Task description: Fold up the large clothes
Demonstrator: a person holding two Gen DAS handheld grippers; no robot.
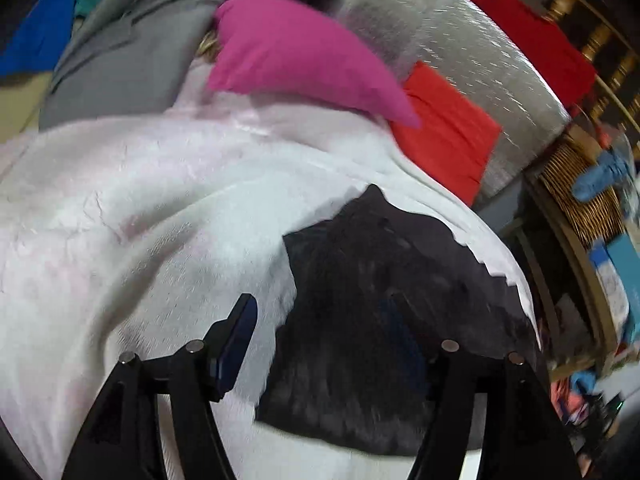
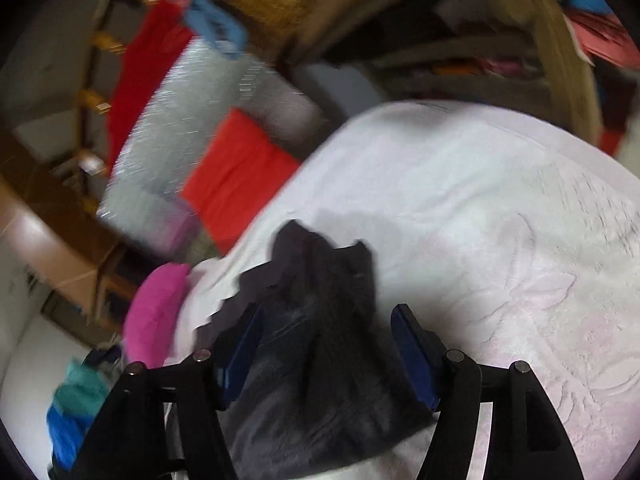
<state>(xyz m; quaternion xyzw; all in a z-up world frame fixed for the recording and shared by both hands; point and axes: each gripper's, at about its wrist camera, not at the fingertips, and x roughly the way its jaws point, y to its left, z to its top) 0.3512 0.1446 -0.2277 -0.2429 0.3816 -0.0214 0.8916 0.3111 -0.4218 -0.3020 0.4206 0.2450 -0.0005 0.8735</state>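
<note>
Open ground: the pale pink-white bedspread [image 2: 500,208] lies bare across its right half in the right wrist view; a gripper could pass there unhindered.

Centre: dark garment [image 1: 380,280] lies heaped on the spread, directly ahead of both grippers.

Far edge, crowded: magenta pillow [image 1: 296,56] rests on the spread's edge; orange-red folded cloth [image 1: 444,132] just beside it; grey garment [image 1: 120,64] to the pillow's other side. Silver padded surface [image 1: 440,28] behind these.

Beyond the bed: wooden furniture [image 2: 560,60] and a wicker basket [image 1: 580,200] stand close by its side. Frames blurred; gaps there cannot be judged.
</note>
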